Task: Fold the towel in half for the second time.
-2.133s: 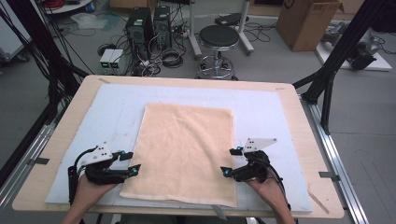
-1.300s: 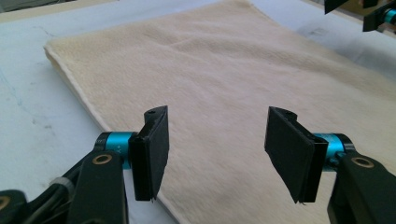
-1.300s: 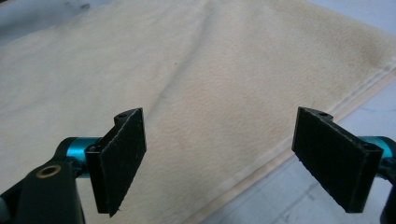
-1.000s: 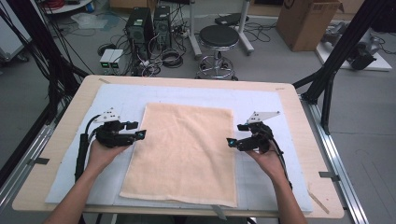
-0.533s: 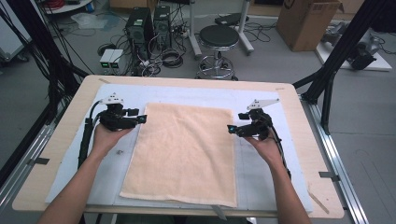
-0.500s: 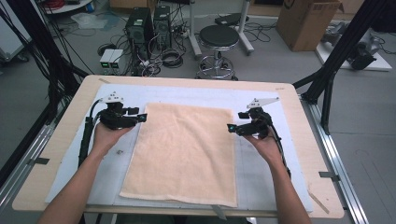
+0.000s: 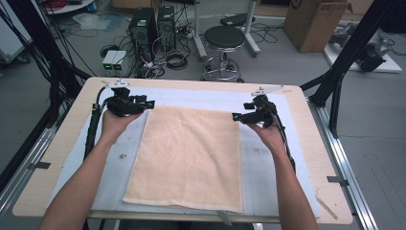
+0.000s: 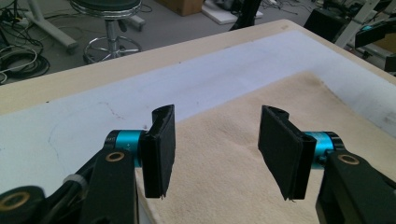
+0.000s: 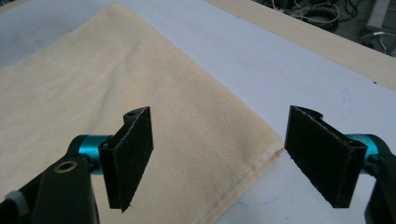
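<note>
towel (image 7: 191,155) lies flat mid-table, unfolded. we hold the left gripper (image 7: 148,103) and right gripper (image 7: 235,117) at its far corners, jaws apart and empty (the left's just narrowing); gripping and folding remain, we judge.

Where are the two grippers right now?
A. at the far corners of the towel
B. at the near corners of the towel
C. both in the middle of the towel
A: the left gripper and the right gripper sit beside the towel at its far corners, jaws open with nothing pinched.
</note>
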### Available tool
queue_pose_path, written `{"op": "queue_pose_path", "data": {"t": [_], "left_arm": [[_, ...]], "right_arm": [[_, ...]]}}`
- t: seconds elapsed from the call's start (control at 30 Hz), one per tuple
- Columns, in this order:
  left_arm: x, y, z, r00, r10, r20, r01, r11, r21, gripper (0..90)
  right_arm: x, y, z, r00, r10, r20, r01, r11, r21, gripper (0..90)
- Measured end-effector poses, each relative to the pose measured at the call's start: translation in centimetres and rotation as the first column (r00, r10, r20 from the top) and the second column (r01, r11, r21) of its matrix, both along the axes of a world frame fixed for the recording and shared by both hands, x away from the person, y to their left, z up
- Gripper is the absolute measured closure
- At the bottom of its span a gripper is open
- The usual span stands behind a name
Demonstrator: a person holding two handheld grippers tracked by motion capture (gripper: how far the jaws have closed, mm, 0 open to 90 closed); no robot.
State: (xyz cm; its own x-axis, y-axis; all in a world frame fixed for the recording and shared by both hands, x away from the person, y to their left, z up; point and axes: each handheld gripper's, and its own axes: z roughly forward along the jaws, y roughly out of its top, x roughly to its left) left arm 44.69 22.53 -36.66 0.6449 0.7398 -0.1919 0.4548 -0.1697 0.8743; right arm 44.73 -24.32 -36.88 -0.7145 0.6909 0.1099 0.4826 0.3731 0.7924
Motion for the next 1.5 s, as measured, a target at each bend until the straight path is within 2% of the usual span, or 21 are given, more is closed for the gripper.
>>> {"op": "queue_pose_path", "data": {"t": [0.1, 0.17, 0.23, 0.3, 0.37, 0.43, 0.53, 0.67, 0.83, 0.93, 1.0, 1.03, 1.1, 1.13, 1.17, 1.2, 1.23, 1.27, 1.3, 1.37, 1.5], "left_arm": [[0.8, 0.0, -1.0, 1.0000, 0.010, 0.000, -0.010, 0.9992, 0.039, 48.3], [1.3, 0.2, -1.7, 0.9992, 0.040, -0.003, -0.040, 0.9977, 0.054, 50.2], [1.8, 0.4, -2.3, 0.9970, 0.074, -0.022, -0.072, 0.9952, 0.066, 50.8], [2.1, 0.5, -2.9, 0.9931, 0.113, -0.032, -0.109, 0.9891, 0.098, 51.0], [2.6, 0.6, -3.7, 0.9898, 0.130, -0.057, -0.125, 0.9880, 0.091, 51.2], [3.0, 0.5, -4.2, 0.9873, 0.141, -0.073, -0.136, 0.9877, 0.077, 51.3], [3.4, 0.0, -5.1, 0.9836, 0.162, -0.078, -0.155, 0.9834, 0.094, 51.6], [3.8, -0.5, -6.0, 0.9800, 0.181, -0.083, -0.171, 0.9791, 0.109, 50.6], [4.1, -1.0, -7.0, 0.9698, 0.212, -0.121, -0.197, 0.9728, 0.121, 50.7], [4.3, -1.2, -7.6, 0.9613, 0.218, -0.169, -0.201, 0.9733, 0.112, 49.9], [4.4, -1.3, -7.8, 0.9597, 0.222, -0.173, -0.204, 0.9725, 0.112, 49.0], [4.4, -1.3, -7.8, 0.9581, 0.227, -0.174, -0.210, 0.9715, 0.110, 50.5], [4.4, -1.4, -7.8, 0.9520, 0.249, -0.178, -0.232, 0.9666, 0.108, 56.0], [4.5, -1.4, -7.8, 0.9544, 0.229, -0.191, -0.215, 0.9723, 0.093, 61.0], [4.5, -1.4, -7.9, 0.9563, 0.219, -0.194, -0.205, 0.9748, 0.087, 68.1], [4.4, -1.4, -7.9, 0.9561, 0.219, -0.195, -0.206, 0.9749, 0.086, 70.0], [4.4, -1.4, -8.0, 0.9574, 0.200, -0.209, -0.190, 0.9796, 0.065, 74.7], [4.4, -1.4, -8.0, 0.9560, 0.202, -0.213, -0.193, 0.9791, 0.064, 78.9], [4.4, -1.4, -7.9, 0.9555, 0.203, -0.214, -0.195, 0.9790, 0.061, 80.1], [4.3, -1.4, -7.7, 0.9552, 0.208, -0.210, -0.201, 0.9780, 0.057, 82.0], [4.1, -1.3, -7.1, 0.9598, 0.205, -0.192, -0.199, 0.9788, 0.047, 82.9]], "right_arm": [[0.8, -0.1, -0.7, 0.9994, -0.030, -0.015, 0.030, 0.999, 0.014, 23.6], [1.2, -0.1, -1.4, 0.9980, -0.046, -0.044, 0.047, 0.999, 0.003, 24.0], [1.6, 0.0, -2.1, 0.9970, -0.054, -0.055, 0.053, 0.998, -0.013, 24.1], [2.1, 0.1, -2.8, 0.9951, -0.054, -0.083, 0.054, 0.999, 0.004, 24.0], [2.4, 0.2, -3.5, 0.9924, -0.064, -0.106, 0.066, 0.998, 0.017, 24.0], [2.6, 0.3, -4.0, 0.9914, -0.080, -0.103, 0.080, 0.997, -0.006, 24.1], [3.0, 0.2, -4.5, 0.9899, -0.104, -0.096, 0.101, 0.994, -0.036, 26.1], [3.4, -0.3, -5.2, 0.9837, -0.143, -0.109, 0.140, 0.990, -0.030, 27.5], [3.8, -0.3, -6.1, 0.9778, -0.155, -0.141, 0.151, 0.988, -0.037, 31.4], [4.0, -0.1, -6.6, 0.9764, -0.156, -0.149, 0.150, 0.987, -0.051, 33.6], [4.0, 0.1, -7.0, 0.9743, -0.163, -0.156, 0.155, 0.986, -0.061, 33.9], [4.0, 0.2, -7.0, 0.9732, -0.168, -0.157, 0.162, 0.986, -0.050, 35.2], [4.1, 0.3, -7.0, 0.9745, -0.162, -0.155, 0.157, 0.987, -0.045, 43.5], [4.1, 0.4, -7.0, 0.9756, -0.159, -0.151, 0.154, 0.987, -0.046, 50.4], [4.1, 0.7, -7.0, 0.9775, -0.147, -0.152, 0.142, 0.989, -0.042, 53.5], [4.1, 0.9, -7.0, 0.9790, -0.146, -0.143, 0.140, 0.989, -0.053, 57.5], [4.1, 1.1, -7.0, 0.9791, -0.145, -0.142, 0.139, 0.989, -0.051, 65.2], [4.1, 1.1, -7.1, 0.9774, -0.130, -0.167, 0.128, 0.991, -0.025, 72.0], [4.1, 1.1, -7.1, 0.9769, -0.128, -0.171, 0.127, 0.992, -0.020, 75.9], [4.0, 1.2, -6.9, 0.9765, -0.127, -0.174, 0.127, 0.992, -0.012, 79.5], [3.9, 1.0, -6.3, 0.9768, -0.124, -0.175, 0.128, 0.992, 0.014, 81.3]]}}
